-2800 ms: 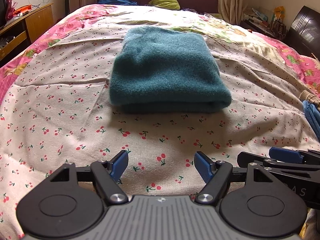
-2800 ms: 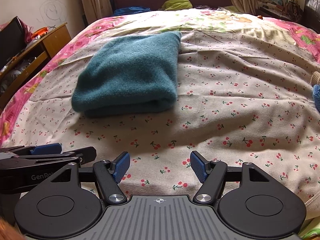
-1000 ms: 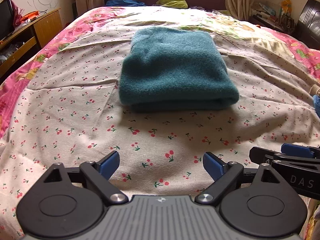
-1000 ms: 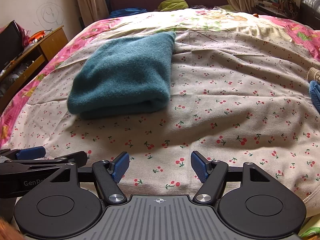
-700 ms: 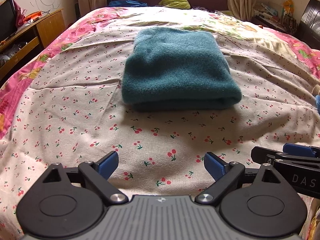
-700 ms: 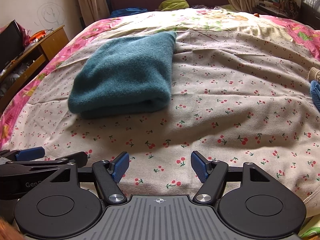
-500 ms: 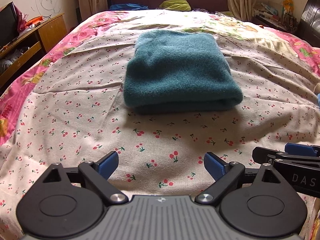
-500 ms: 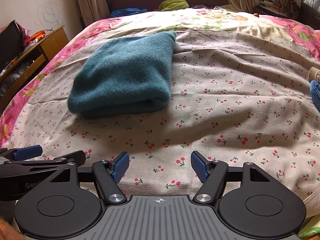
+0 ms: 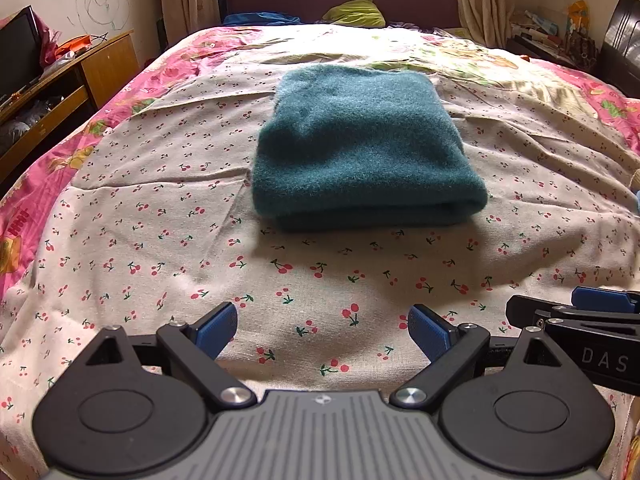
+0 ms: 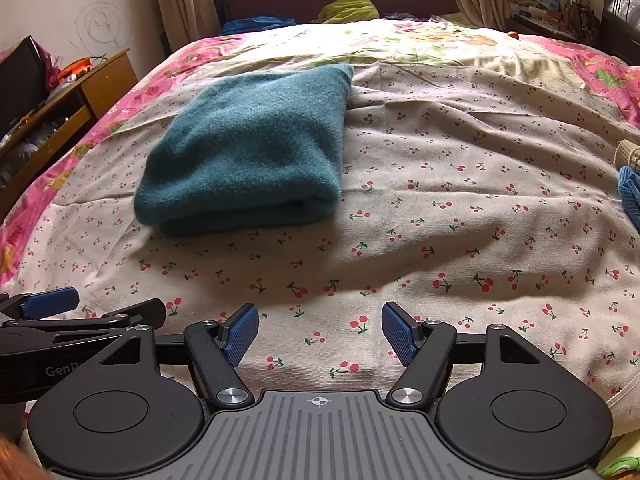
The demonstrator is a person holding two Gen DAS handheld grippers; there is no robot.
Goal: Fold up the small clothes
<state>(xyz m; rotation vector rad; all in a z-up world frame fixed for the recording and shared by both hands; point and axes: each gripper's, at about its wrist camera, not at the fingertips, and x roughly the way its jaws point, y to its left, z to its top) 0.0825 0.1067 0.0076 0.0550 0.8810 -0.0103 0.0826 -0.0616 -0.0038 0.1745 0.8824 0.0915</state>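
Observation:
A teal fleece garment (image 9: 362, 148) lies folded in a thick rectangle on the cherry-print sheet (image 9: 160, 220), its rolled fold edge facing me. It also shows in the right wrist view (image 10: 248, 152), left of centre. My left gripper (image 9: 323, 326) is open and empty, held low over the sheet well short of the garment. My right gripper (image 10: 319, 334) is open and empty, beside the left one and to the right of the garment. Each gripper's side shows at the other view's edge.
A blue cloth and a woven item (image 10: 630, 184) lie at the bed's right edge. A wooden TV cabinet (image 9: 60, 92) stands left of the bed. Pillows (image 9: 354, 12) and a maroon headboard are at the far end. Cluttered shelves (image 9: 548, 36) stand at the right.
My left gripper's jaws have opened wider and it has drifted slightly, so the garment sits a bit further right in its view. The right gripper has barely moved. The garment stays put.

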